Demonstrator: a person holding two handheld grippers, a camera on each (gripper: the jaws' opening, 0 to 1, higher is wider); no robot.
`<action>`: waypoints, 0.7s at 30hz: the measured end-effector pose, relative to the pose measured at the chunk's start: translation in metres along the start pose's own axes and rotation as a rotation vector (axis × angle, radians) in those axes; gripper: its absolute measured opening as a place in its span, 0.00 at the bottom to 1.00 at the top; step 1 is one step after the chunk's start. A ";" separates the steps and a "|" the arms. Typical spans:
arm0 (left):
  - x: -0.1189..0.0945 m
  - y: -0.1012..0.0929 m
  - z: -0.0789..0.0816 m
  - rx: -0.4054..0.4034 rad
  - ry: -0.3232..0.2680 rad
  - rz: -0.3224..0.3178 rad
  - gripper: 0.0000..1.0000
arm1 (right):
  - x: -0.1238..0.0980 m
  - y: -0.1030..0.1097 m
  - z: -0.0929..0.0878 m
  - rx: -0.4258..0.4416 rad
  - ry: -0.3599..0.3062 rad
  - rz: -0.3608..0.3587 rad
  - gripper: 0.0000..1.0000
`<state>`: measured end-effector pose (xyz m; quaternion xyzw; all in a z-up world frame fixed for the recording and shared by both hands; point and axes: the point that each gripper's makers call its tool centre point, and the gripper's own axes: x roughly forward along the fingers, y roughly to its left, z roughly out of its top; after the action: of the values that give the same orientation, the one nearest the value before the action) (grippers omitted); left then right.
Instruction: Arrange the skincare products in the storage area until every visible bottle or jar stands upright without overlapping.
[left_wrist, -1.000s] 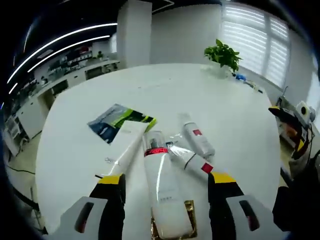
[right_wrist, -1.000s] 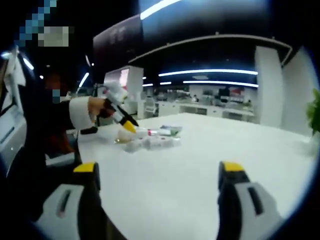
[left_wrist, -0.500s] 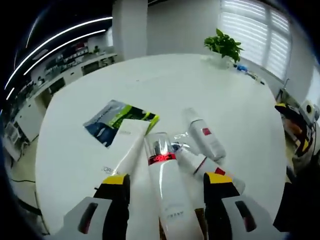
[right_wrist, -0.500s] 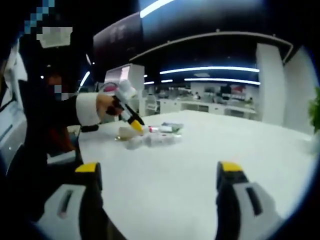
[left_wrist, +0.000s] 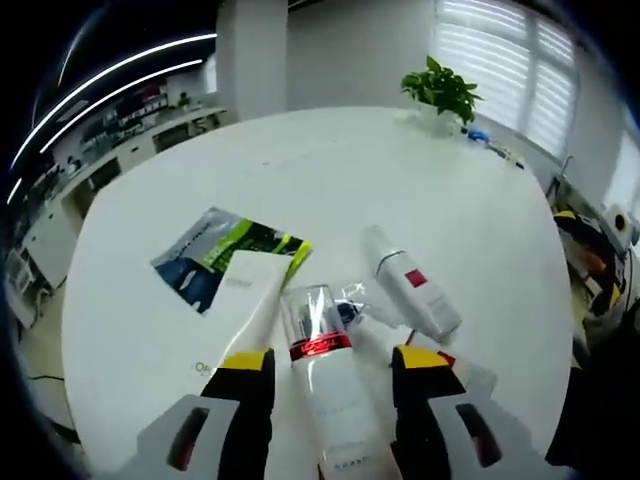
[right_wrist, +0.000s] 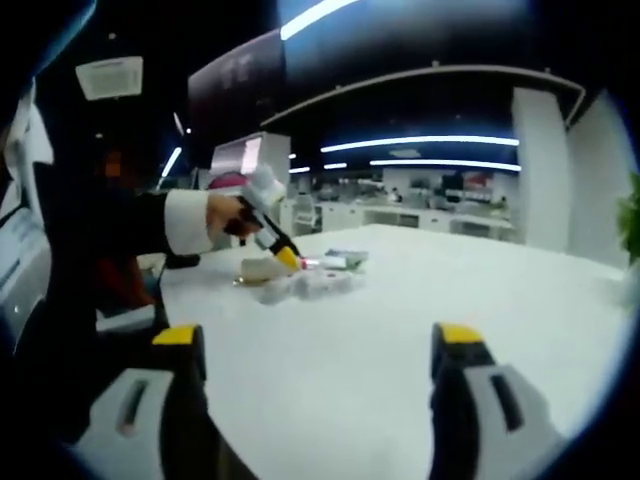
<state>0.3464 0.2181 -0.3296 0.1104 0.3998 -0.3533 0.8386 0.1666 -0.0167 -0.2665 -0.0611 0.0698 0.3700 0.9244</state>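
Across the white table (left_wrist: 330, 170) a cluster of skincare products lies flat near its close edge, none standing. Largest is a white bottle (left_wrist: 335, 415) with a red band and clear cap, lying lengthwise between the jaws of the left gripper (left_wrist: 330, 362), its cap end pointing away. The jaws stand apart on either side of it; whether they touch its sides cannot be told. Just left of it lies a white tube (left_wrist: 243, 305), its flat end toward a green and blue sachet (left_wrist: 222, 252) that lies partly under it. To the right lies a smaller white bottle (left_wrist: 412, 287) with a red label, tilted away, with crinkled clear wrap (left_wrist: 352, 305) between it and the big bottle. A potted plant (left_wrist: 440, 92) stands at the far edge.

From the right gripper view, the right gripper (right_wrist: 318, 350) hovers over bare table well apart from the cluster (right_wrist: 300, 280), jaws wide apart and holding nothing. A hand (right_wrist: 232, 215) with a white cuff holds the left gripper down at the products.
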 end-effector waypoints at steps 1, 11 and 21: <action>0.000 0.000 0.000 0.000 0.001 -0.002 0.46 | 0.000 0.000 0.000 -0.001 0.000 -0.001 0.94; 0.006 0.002 0.002 0.020 0.023 0.003 0.38 | -0.001 -0.003 0.001 0.011 -0.009 -0.003 0.93; 0.015 0.004 0.006 0.041 0.051 0.022 0.34 | -0.004 -0.008 -0.003 0.015 -0.004 -0.019 0.92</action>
<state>0.3590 0.2107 -0.3376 0.1410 0.4125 -0.3494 0.8294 0.1690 -0.0262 -0.2681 -0.0543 0.0701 0.3610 0.9283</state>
